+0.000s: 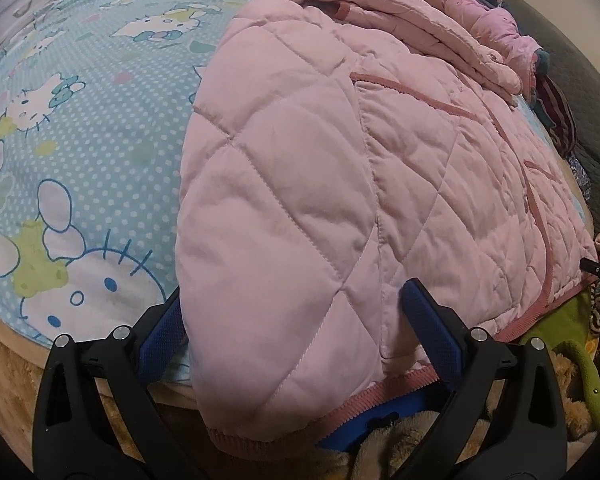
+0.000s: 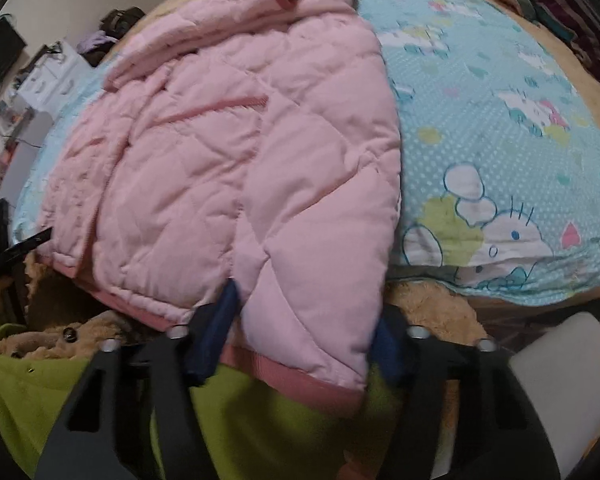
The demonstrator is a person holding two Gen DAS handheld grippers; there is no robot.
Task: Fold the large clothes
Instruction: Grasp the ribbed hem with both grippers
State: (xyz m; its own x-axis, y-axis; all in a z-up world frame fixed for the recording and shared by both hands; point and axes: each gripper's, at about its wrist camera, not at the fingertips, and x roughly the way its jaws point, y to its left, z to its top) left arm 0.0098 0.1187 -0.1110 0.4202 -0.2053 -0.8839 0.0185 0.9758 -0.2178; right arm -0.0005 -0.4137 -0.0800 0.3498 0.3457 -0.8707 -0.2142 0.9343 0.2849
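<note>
Heaped along the bed's far edge: a clothes pile (image 1: 500, 20); below the near edge, a plush toy (image 2: 48, 340). Spread over a cartoon-cat sheet (image 1: 80, 120), hem overhanging the near edge: a pink quilted jacket (image 1: 320, 160). Left tool (image 1: 296, 320) spread astride a hem corner; right tool (image 2: 304, 328) astride the other, grip unclear.

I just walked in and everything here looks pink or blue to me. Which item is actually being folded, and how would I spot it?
Find the pale blue cartoon-cat sheet covering the bed. On it, reaching to the near edge, lies the pink quilted jacket. Unlike the crumpled clothes piled behind it, it is spread flat, with diamond stitching and a darker pink ribbed hem.
</note>
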